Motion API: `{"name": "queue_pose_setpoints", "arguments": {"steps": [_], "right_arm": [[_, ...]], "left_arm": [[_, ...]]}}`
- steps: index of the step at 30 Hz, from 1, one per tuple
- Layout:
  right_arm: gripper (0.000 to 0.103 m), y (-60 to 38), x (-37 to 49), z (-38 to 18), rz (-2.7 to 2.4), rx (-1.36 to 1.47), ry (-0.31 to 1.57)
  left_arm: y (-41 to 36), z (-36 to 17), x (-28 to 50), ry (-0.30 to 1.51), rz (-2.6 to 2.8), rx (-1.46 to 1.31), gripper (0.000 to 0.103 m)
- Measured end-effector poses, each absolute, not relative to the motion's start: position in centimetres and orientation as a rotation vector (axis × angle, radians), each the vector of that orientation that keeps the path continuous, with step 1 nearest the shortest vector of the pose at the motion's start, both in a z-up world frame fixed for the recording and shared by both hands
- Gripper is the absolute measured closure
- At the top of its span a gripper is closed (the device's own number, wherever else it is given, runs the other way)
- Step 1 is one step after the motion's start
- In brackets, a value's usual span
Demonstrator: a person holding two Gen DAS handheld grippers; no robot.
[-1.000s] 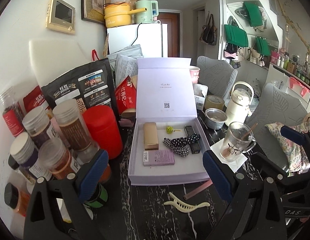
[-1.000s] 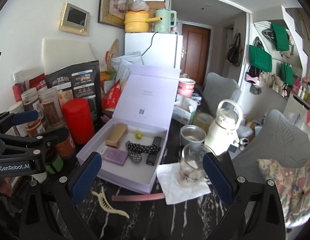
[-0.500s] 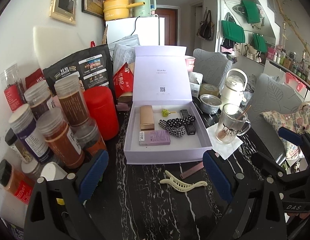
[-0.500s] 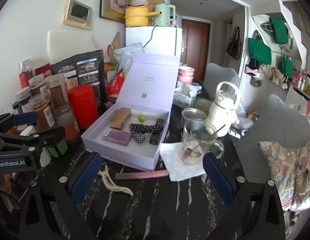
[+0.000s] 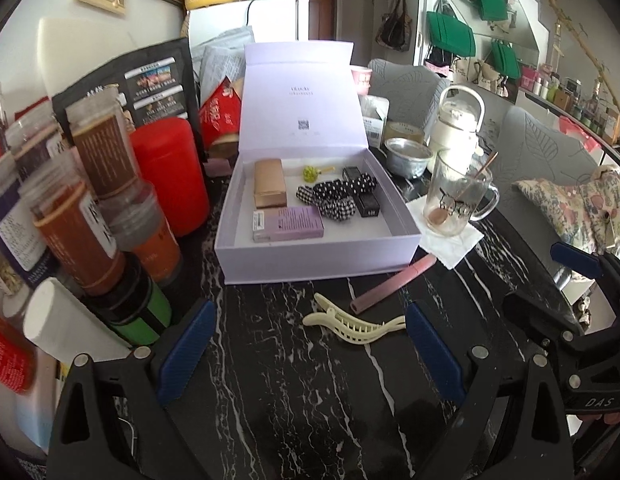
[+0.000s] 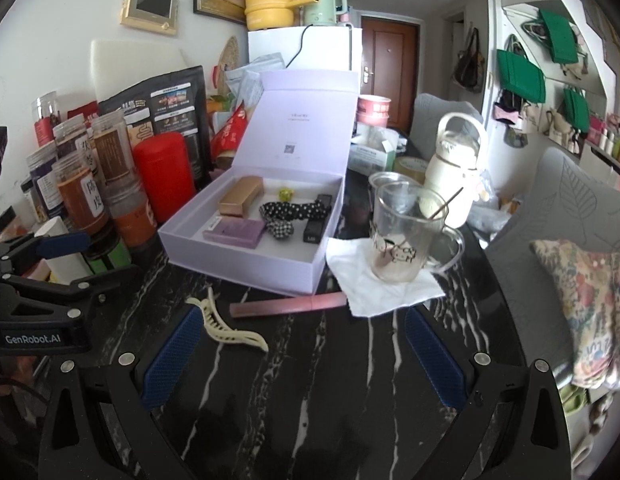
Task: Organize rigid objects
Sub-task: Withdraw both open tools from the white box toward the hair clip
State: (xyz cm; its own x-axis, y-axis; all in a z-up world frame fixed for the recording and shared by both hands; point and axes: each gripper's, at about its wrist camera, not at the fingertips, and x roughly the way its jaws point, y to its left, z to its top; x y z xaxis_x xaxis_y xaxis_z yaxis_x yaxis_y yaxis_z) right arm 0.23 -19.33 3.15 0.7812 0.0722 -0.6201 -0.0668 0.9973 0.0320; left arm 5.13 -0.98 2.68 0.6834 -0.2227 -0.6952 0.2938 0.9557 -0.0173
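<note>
Both grippers have drawn back from the lilac box since a second ago, so more bare black marble table now shows in front of it. Left gripper and right gripper each hang over that bare stretch with jaws spread wide and nothing between them.

Two loose things lie on the marble just before the box: one cream hair claw and one pink stick, its far end touching the white napkin. The claw sits between the left gripper's blue fingers, nearer the right one.

One box, lid standing up at the back, holds five things: one gold case, one purple packet just in front of it, one small yellow-green clip, one black-and-white dotted hair tie, and one black tube partly under the tie. The front right of the box floor is bare.

Left of the box the table is crowded: one red canister and a packed cluster of jars, too overlapped to count. To the right, one glass mug stands on the napkin, near the box's right wall.
</note>
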Motion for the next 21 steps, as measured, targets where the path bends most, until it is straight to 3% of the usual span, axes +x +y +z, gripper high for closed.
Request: {"name": "queue_pose_setpoints", "arguments": {"steps": [21], "right_arm": [[0.001, -18.3, 3.9, -3.2, 0.2, 0.02, 0.803]], "left_arm": [[0.7, -3.8, 7.3, 0.922, -0.292, 0.11, 0.006]]}}
